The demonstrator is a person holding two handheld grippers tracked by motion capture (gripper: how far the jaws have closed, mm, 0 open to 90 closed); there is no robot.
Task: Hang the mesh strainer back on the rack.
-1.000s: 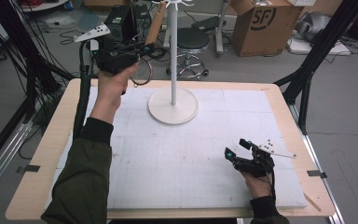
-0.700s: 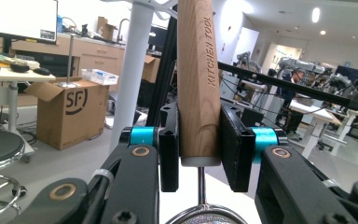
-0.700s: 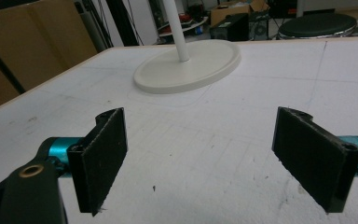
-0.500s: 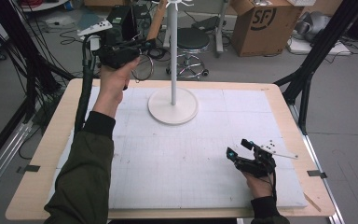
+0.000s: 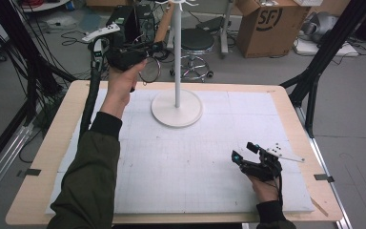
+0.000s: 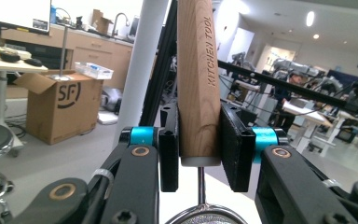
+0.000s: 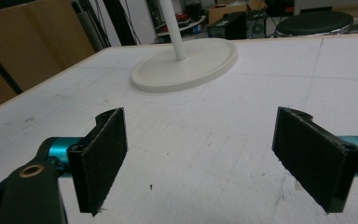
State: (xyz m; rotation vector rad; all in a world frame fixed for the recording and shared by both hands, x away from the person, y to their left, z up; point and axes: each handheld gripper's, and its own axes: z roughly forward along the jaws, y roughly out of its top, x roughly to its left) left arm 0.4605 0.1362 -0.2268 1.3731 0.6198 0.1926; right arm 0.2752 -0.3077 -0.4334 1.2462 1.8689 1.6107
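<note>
- On the table (image 5: 47, 157) we see a white mat (image 5: 181, 167); at its far middle stands a white stand (image 5: 177, 107) with a round base.
- Beyond the far left edge, we see our left gripper (image 6: 198, 154) clamped on the wooden handle of a strainer (image 6: 196, 84), just left of the pole.
- At the near right, our right gripper (image 7: 200, 158) rests low, jaws wide apart and empty.

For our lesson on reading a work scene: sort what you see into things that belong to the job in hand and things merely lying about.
In the job:
- left tongs, shut on the wooden handle
- sieve ring below the handle
- white stand
- right tongs, open over the table mat

Lying about:
- cardboard box
- stool
</note>
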